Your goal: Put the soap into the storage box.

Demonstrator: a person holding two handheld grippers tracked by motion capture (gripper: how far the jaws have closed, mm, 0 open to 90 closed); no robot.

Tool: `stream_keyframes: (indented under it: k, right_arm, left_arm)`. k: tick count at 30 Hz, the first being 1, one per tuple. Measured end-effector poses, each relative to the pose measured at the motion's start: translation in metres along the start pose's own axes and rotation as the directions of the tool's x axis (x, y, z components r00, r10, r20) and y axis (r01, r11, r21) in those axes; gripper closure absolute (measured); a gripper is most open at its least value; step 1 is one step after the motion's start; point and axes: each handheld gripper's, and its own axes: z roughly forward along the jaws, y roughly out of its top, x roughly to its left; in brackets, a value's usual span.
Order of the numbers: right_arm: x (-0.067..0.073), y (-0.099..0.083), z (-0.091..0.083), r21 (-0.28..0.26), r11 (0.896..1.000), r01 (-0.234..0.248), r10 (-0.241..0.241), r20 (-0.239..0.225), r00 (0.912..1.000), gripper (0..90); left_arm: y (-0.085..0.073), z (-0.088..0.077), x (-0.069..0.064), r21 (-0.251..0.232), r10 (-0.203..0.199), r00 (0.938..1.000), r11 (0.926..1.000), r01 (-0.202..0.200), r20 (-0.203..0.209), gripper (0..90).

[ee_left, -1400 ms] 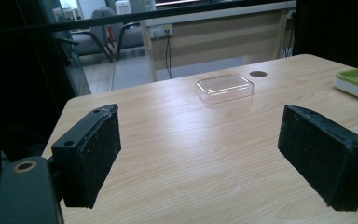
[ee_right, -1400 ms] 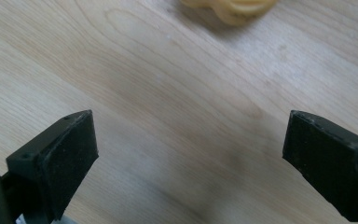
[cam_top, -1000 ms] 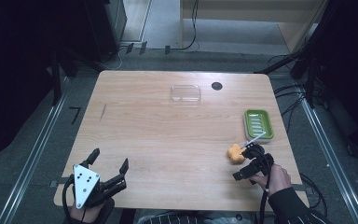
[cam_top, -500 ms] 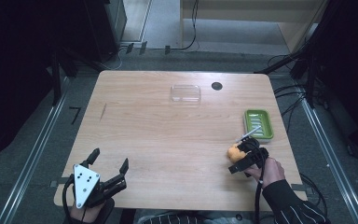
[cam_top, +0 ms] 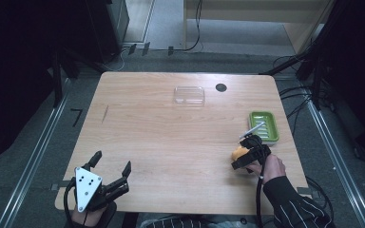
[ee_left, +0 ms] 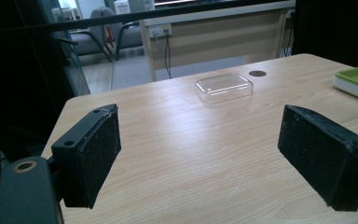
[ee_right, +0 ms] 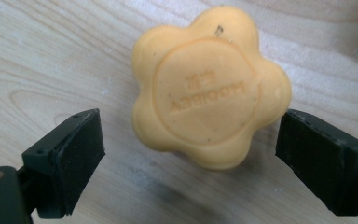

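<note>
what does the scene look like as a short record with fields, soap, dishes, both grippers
soap: orange flower-shaped soap bar lying flat on the wooden table
right gripper: right gripper over the soap, jaws have just been closing, soap between them, left pad apart from it
left gripper: left gripper open, nothing between its jaws
green dish: green rectangular soap dish beyond the soap
clear dish: clear plastic tray near the far edge

The left gripper (cam_top: 110, 165) rests at the near left corner with its jaws spread wide and nothing between them, while the right gripper (ee_right: 186, 154), held in the right hand (cam_top: 271, 167), has just been closing its parted jaws.
</note>
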Motion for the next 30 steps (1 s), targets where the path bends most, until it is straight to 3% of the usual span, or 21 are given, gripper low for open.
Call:
stream_keyframes:
  k: [10, 17, 24, 30]
  right_arm:
    - [-0.0031, 0.0010, -0.0004, 0.004, 1.000, -0.023, 0.023, 0.031, 0.9992, 23.0]
    - [-0.0046, -0.0004, -0.0027, 0.022, 1.000, -0.016, 0.016, 0.015, 0.9998, 31.8]
    - [-0.0067, -0.0022, -0.0040, 0.028, 0.999, -0.029, 0.029, 0.001, 0.9996, 34.4]
    - [-0.0028, 0.0025, -0.0008, 0.024, 0.999, -0.030, 0.030, 0.023, 0.9993, 30.6]
  left_arm:
    - [0.0000, -0.0002, 0.0002, -0.002, -0.001, 1.0000, 1.0000, 0.001, 0.000, 13.7]
    - [-0.0002, -0.0003, 0.0003, -0.005, -0.005, 1.0000, 1.0000, 0.005, 0.000, 13.7]
    - [-0.0002, -0.0003, 0.0003, -0.006, -0.004, 1.0000, 1.0000, 0.004, 0.000, 13.6]
    - [0.0000, -0.0001, -0.0001, -0.003, 0.002, 1.0000, 1.0000, -0.002, 0.000, 13.6]
